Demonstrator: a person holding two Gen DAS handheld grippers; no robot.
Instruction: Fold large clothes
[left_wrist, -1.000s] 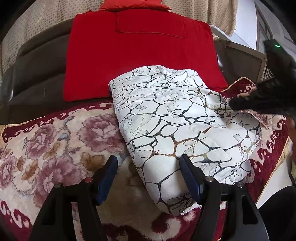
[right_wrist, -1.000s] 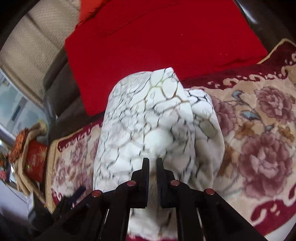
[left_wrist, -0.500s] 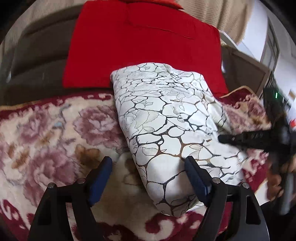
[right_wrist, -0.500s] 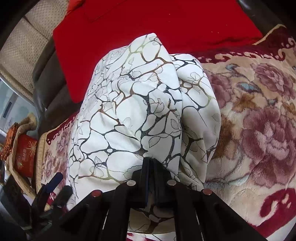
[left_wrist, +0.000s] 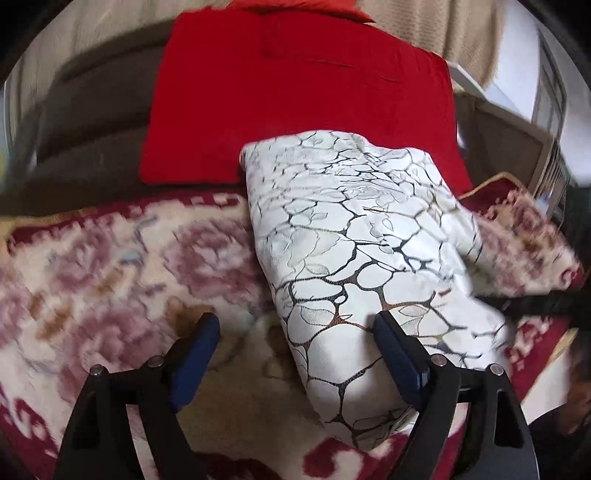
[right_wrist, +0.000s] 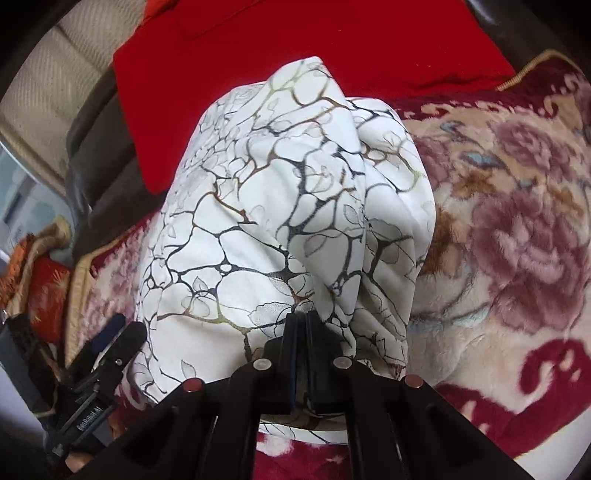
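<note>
White crackle-print garment (left_wrist: 354, 258) already folded into narrow bundle, laid on floral blanket (left_wrist: 110, 266) before red cushion (left_wrist: 295, 92). Right gripper (right_wrist: 301, 325) clamped on raised fold. Left gripper (left_wrist: 295, 354) opening, nothing pinched. Final laydown judged left.

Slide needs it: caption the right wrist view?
Right gripper shut on the folded white garment over a floral blanket.

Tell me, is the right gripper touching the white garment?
Touching. In the right wrist view the right gripper is shut on a bunched fold of the white garment, lifting it into a peak.
</note>
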